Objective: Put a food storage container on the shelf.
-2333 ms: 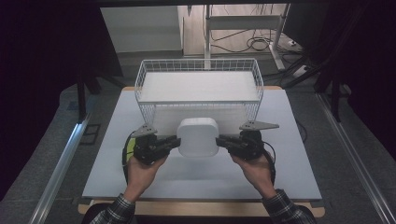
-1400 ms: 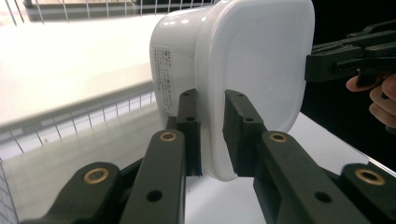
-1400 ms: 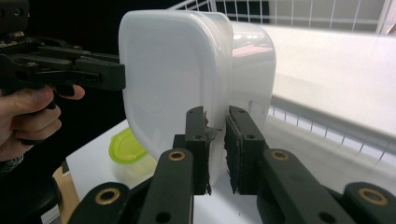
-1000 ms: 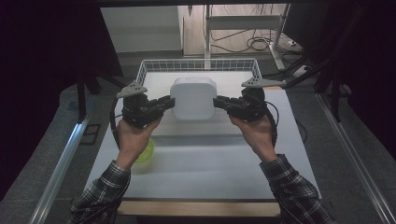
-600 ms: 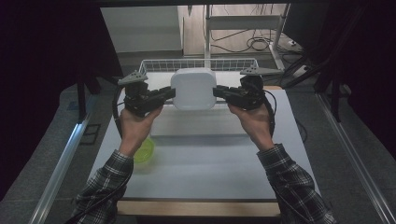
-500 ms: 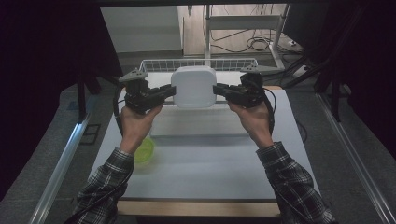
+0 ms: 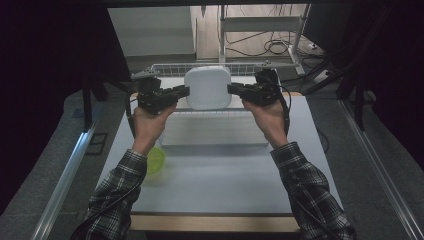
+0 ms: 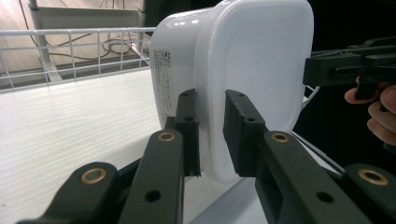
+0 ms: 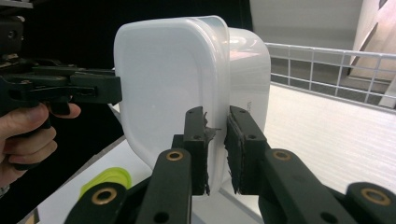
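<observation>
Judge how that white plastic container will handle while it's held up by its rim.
The white container is probably light and fairly stiff: two thin rim pinches keep it up without visible sagging. Its glossy plastic could slip. Held on edge between the left hand-held gripper and right hand-held gripper, it may pivot.

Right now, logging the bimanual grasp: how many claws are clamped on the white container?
2. The left claw pinches the white container's rim on one side, the right claw on the opposite side.

I'm working in a lab or recording studio: black curtains [image 7: 45, 75] flank the table [image 7: 220, 185], cables [image 7: 272, 47] sprawl on the floor, metal rails [image 7: 65, 170] alongside.
</observation>
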Demonstrator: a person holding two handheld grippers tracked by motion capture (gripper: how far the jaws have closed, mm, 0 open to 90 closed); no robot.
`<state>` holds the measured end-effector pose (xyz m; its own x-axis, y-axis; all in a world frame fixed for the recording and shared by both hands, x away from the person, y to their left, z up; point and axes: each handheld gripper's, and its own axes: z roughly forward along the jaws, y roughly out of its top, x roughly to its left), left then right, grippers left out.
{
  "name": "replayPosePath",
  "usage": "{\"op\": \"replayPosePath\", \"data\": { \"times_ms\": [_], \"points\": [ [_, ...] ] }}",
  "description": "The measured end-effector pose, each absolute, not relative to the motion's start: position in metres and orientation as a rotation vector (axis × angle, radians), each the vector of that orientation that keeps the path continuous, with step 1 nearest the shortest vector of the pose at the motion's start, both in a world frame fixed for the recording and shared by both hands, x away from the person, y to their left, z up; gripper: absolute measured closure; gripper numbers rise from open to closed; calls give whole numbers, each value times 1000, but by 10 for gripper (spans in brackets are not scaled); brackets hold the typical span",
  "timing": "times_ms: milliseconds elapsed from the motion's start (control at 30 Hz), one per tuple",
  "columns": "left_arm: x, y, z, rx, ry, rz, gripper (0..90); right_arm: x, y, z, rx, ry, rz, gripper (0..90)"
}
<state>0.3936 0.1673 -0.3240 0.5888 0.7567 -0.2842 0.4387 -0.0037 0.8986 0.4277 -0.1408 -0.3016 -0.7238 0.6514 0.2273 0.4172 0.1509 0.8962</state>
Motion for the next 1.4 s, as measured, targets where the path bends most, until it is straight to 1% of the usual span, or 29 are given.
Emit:
{"op": "replayPosePath", "data": {
  "times_ms": [200,333,367,533,767,967,1133,1233,1400],
  "points": [
    [401,167,-325,1628,1002,325,735,434,-140,-304,1066,2205,1600,754],
    [402,164,-325,1622,994,338,670,437,-141,-306,1072,2199,1627,710],
    [402,163,-325,1621,994,342,670,437,-141,-306,1072,2199,1627,710],
    [407,160,-327,1606,989,348,613,439,-140,-307,1071,2193,1634,674],
    [412,157,-332,1618,1002,367,589,443,-138,-310,1065,2192,1612,626],
    [417,159,-336,1590,1009,328,576,448,-135,-315,1084,2194,1597,601],
    [421,157,-336,1615,1018,361,515,451,-134,-315,1115,2172,1593,564],
    [423,157,-337,1612,1015,357,500,452,-133,-315,1127,2157,1597,554],
    [426,156,-335,1619,1020,369,474,455,-133,-316,1133,2114,1563,576]
  ]
}}
